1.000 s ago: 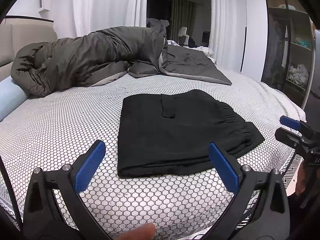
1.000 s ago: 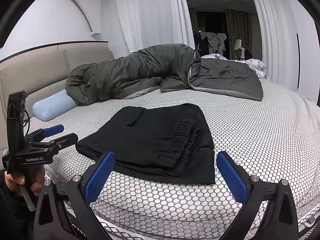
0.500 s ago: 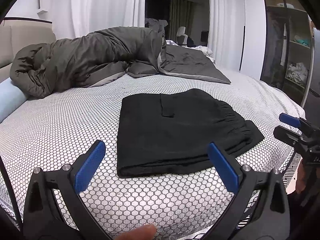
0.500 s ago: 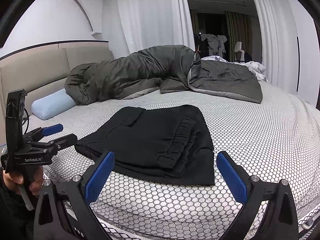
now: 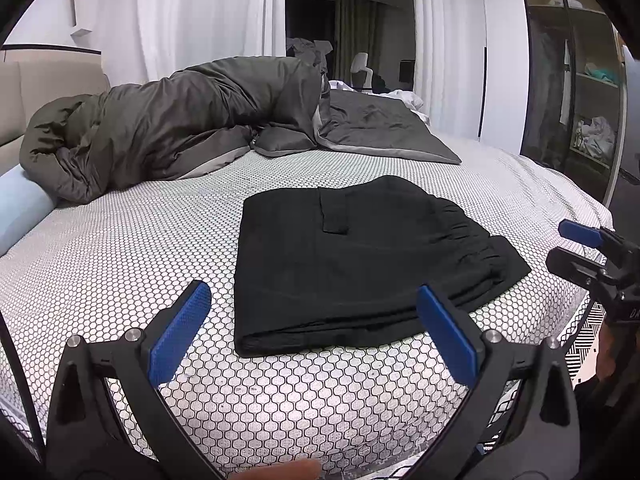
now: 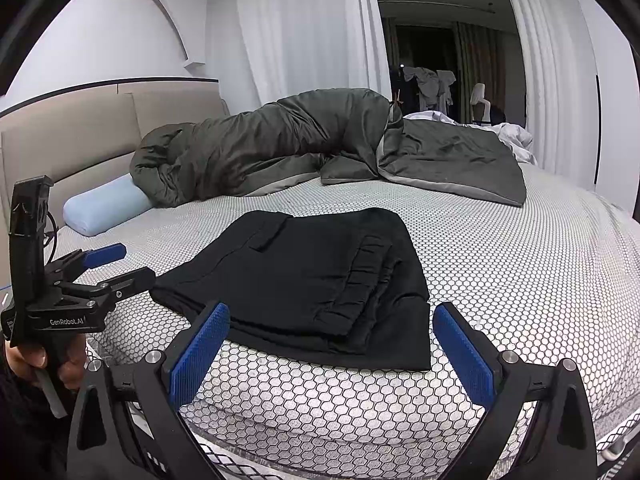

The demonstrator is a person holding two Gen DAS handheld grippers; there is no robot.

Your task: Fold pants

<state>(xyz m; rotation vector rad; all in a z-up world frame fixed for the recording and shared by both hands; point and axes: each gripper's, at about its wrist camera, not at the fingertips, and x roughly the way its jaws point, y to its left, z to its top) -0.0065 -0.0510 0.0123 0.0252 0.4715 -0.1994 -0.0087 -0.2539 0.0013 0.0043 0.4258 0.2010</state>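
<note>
Black pants [image 5: 360, 256] [image 6: 312, 276] lie folded into a flat rectangle near the front edge of the bed [image 5: 120, 248] [image 6: 520, 264], the elastic waistband toward the right. My left gripper [image 5: 312, 320] hangs open just short of the bed edge, nothing between its blue pads. My right gripper [image 6: 328, 344] is open too, held off the pants' near edge. Each gripper shows in the other's view: the right one [image 5: 576, 244] at the far right, the left one [image 6: 116, 264] at the left in a hand.
A dark olive duvet [image 5: 180, 124] [image 6: 320, 148] is bunched across the back of the bed. A pale blue bolster [image 6: 104, 204] lies by the padded headboard [image 6: 80, 136]. White curtains hang behind, and an open wardrobe [image 5: 576, 92] stands at the right.
Both grippers have drifted slightly back from the bed; the pants lie untouched and both stay open.
</note>
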